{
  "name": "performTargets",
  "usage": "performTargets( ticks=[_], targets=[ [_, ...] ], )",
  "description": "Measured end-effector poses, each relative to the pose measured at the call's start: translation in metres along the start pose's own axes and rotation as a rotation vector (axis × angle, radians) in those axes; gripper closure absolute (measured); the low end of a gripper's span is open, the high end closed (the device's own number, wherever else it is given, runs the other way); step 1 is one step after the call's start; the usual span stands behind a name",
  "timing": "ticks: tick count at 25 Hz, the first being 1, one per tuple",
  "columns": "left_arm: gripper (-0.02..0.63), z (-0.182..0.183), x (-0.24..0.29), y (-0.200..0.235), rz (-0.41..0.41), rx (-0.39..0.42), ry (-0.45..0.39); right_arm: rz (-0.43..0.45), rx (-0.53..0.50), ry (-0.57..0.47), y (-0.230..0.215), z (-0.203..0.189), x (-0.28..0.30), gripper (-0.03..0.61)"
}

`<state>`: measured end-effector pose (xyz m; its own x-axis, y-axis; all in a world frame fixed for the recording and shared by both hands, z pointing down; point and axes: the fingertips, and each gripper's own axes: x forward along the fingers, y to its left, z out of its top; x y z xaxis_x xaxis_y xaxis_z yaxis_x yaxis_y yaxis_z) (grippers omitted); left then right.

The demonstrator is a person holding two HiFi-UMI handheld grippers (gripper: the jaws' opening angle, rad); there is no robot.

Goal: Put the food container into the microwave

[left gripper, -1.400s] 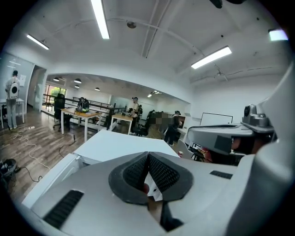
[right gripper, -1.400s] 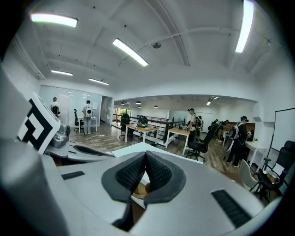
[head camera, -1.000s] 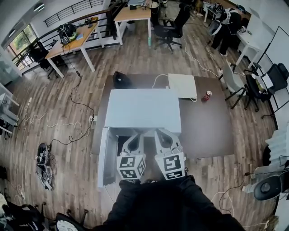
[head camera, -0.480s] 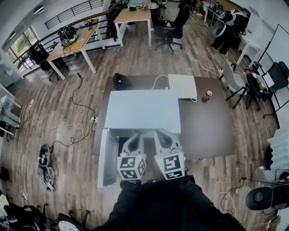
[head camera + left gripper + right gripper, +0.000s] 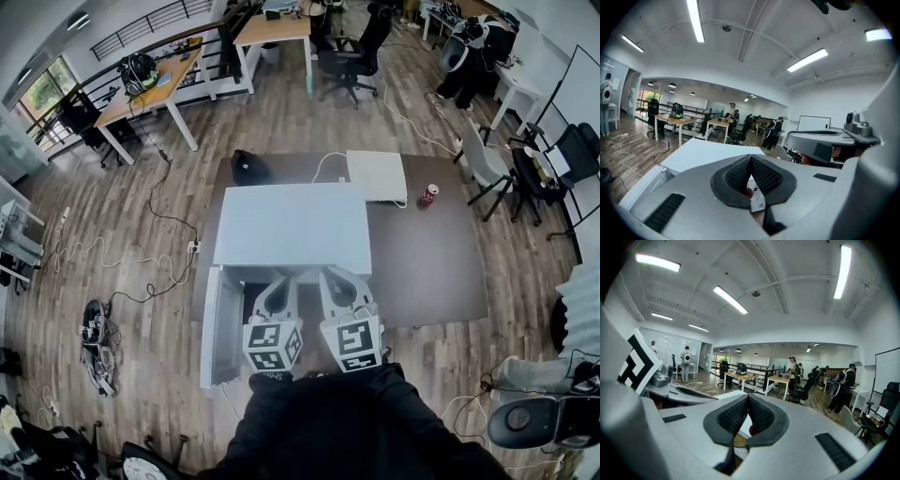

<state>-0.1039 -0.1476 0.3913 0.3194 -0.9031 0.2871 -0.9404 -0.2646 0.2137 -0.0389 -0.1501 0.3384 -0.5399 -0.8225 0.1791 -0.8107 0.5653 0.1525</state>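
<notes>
Your left gripper (image 5: 750, 160) and right gripper (image 5: 746, 398), both pinched narrow, at the microwave (image 5: 291, 230).
Push in crooked and one may knock the open door (image 5: 214, 328).

Open-plan office: wood floor (image 5: 141, 281), white ceiling (image 5: 754, 61).
Strip lights (image 5: 696, 21) on overhead. Wooden desks (image 5: 155, 89) and black office chair (image 5: 352, 61) at back, railing (image 5: 150, 23) behind them, window (image 5: 37, 84) far left, brown mat (image 5: 431, 262) mid-floor, loose cables (image 5: 103, 253).

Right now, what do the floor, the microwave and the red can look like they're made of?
Floor: brown streaky planks, so wood or laminate. Microwave: smooth matte white top, probably painted metal or plastic. Red can: likely shiny metal, but too small to be sure.
</notes>
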Motion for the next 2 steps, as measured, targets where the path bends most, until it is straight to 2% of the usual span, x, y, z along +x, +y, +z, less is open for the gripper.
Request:
performTargets(
  ticks=[2],
  targets=[
    [0.581, 0.0001, 0.0012, -0.0004, 0.000, 0.000, 0.001, 0.000, 0.000, 0.001, -0.0003, -0.0001, 0.0007, 0.554]
  ],
)
